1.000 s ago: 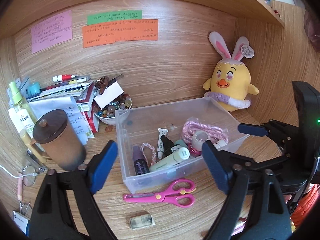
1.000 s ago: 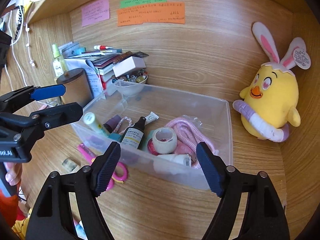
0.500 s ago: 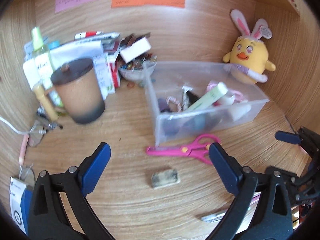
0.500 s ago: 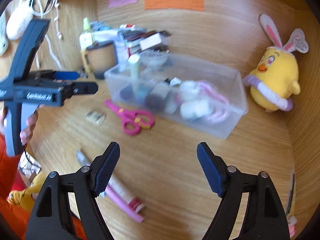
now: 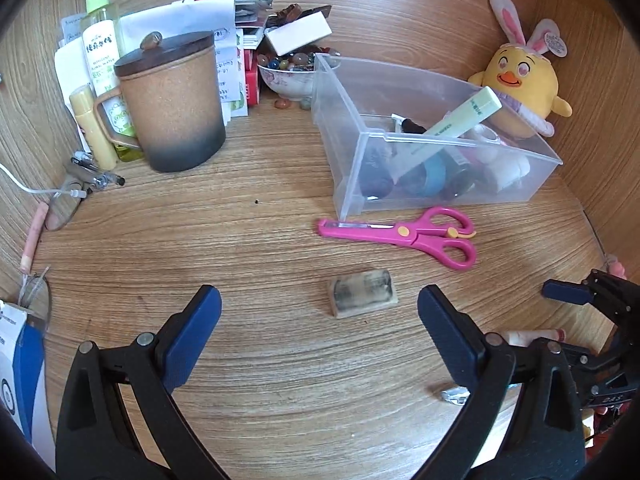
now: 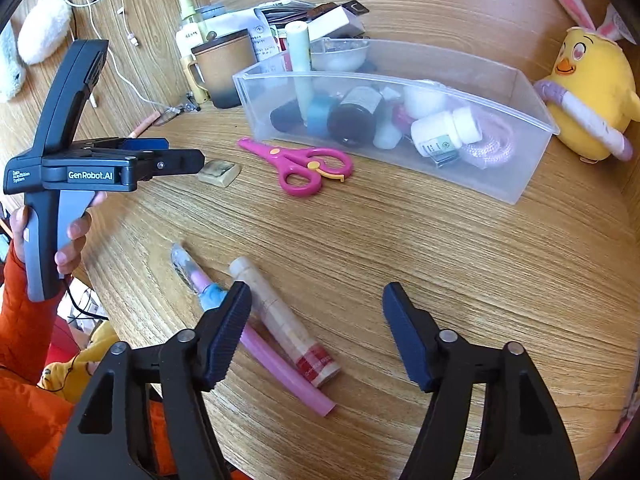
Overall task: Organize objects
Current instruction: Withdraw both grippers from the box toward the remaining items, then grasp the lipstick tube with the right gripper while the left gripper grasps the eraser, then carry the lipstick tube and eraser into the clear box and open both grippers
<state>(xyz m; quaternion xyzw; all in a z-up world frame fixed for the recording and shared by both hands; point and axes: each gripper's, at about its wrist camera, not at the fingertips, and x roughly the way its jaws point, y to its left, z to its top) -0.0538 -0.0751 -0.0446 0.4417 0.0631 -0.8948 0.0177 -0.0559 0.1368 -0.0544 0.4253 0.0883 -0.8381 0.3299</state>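
Clutter inside the clear plastic bin (image 6: pixel 516 184) is hard to sort out: its frosted walls blur a dark bottle, a blue roll, a white pill bottle (image 6: pixel 444 134) and a coil of pink rope (image 6: pixel 494 148), and only a pale green tube (image 5: pixel 460 118) leaning over the rim reads cleanly. Behind the brown lidded mug (image 5: pixel 172 104) a stack of papers and a spray bottle (image 5: pixel 102 36) are partly covered, and a bowl of coloured stones (image 5: pixel 286 72) is half hidden by the bin's corner.

On the wooden tabletop (image 5: pixel 240 208), pink scissors (image 5: pixel 404 234) lie just in front of the bin, with a worn eraser (image 5: pixel 362 292) nearer the camera. Left gripper (image 5: pixel 318 316) hangs over the tabletop with its jaws spread wide and empty, the eraser lying between and a little beyond their tips. In the right wrist view a hand (image 6: pixel 68 236) in an orange sleeve holds that gripper's handle, and its nose covers part of the eraser.

Right gripper (image 6: pixel 316 336) has its jaws closing with nothing between them but bare wood; a cream glue stick (image 6: pixel 280 320) and a pink pen (image 6: pixel 256 340) lie just beside its left jaw, the pen partly under it. A yellow plush chick (image 6: pixel 588 92) sits against the back wall, its bunny ears cut off by the frame edge.
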